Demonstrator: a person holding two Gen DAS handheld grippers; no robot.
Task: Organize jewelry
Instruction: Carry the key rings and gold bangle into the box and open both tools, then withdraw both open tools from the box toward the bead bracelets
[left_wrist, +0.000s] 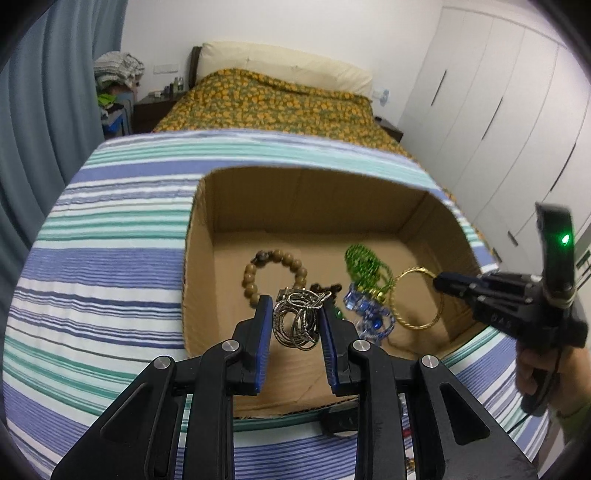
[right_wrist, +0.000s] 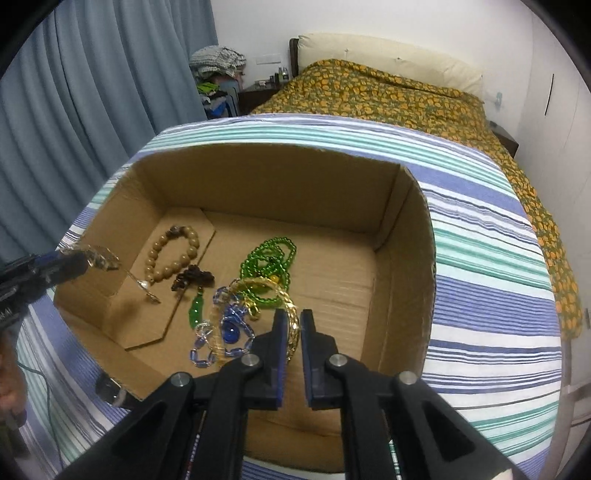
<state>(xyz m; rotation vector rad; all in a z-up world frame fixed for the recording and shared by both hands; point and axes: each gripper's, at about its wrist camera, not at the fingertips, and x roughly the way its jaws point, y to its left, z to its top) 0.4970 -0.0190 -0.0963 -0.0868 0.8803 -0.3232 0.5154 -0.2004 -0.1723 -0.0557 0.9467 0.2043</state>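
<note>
Left tool (left_wrist: 295, 314) clamped on a tangled silver chain (left_wrist: 297, 319) over the cardboard box (right_wrist: 406, 221). Right tool (right_wrist: 292, 325) pinched together on a gold bangle (right_wrist: 291, 325) above the green beads (right_wrist: 269, 266).

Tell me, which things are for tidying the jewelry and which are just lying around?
For the job: cardboard box, silver chains, gold bangle, brown bead bracelet, green beads, blue crystal bracelet.
Just lying about: bed, curtain, clothes pile, wardrobe.
</note>
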